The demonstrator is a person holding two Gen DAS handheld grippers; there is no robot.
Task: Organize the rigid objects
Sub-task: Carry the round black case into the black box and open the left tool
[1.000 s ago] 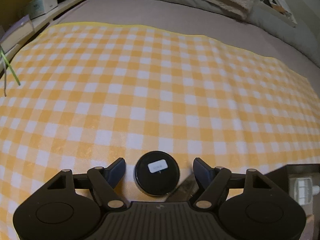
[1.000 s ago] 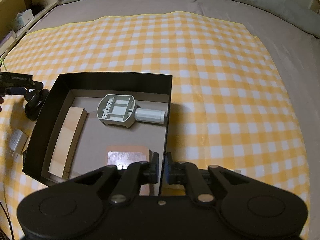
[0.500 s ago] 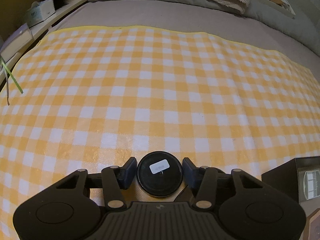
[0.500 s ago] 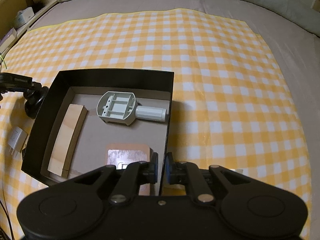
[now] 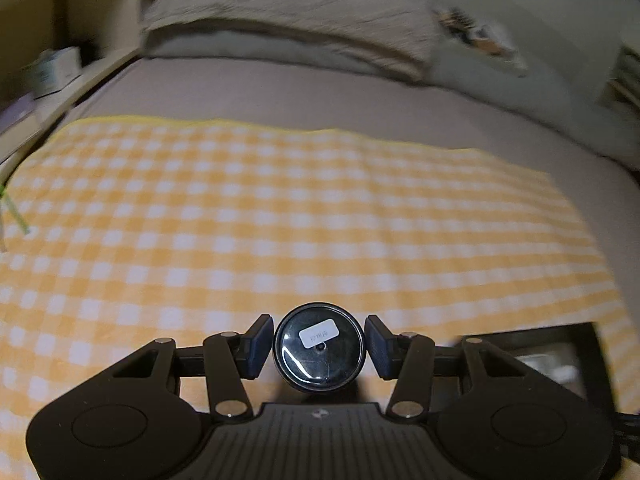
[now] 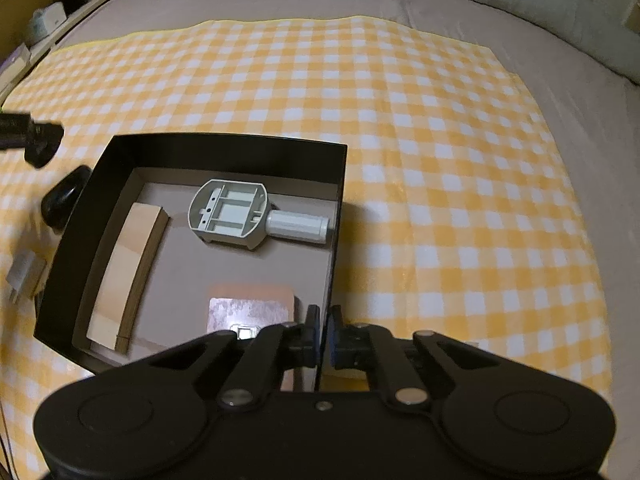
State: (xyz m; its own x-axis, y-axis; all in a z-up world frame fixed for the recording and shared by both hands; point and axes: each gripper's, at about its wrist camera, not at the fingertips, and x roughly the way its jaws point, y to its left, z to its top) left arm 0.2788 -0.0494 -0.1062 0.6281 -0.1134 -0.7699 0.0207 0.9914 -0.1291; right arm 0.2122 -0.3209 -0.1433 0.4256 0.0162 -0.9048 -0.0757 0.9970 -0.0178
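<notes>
My left gripper [image 5: 319, 346] is shut on a black round puck [image 5: 320, 354] with a white label, held clear above the yellow checked cloth [image 5: 280, 220]. My right gripper [image 6: 323, 332] is shut on the right wall of the open black box [image 6: 224, 146], near its front corner. Inside the box lie a grey plastic part with a white cylinder [image 6: 230, 216], a curved wooden block [image 6: 124, 276] and a coppery tile [image 6: 252, 308]. In the right wrist view the left gripper [image 6: 38, 142] hangs left of the box.
A white plug adapter [image 6: 24, 276] lies on the cloth left of the box. A dark rounded shape [image 6: 64, 200] sits by the box's left wall; object or shadow, I cannot tell. Pillows [image 5: 300, 12] and a shelf [image 5: 52, 68] border the bed.
The left gripper closed on the black puck and lifted it off the cloth, tilting up toward the pillows. The right gripper stayed on the box wall.
</notes>
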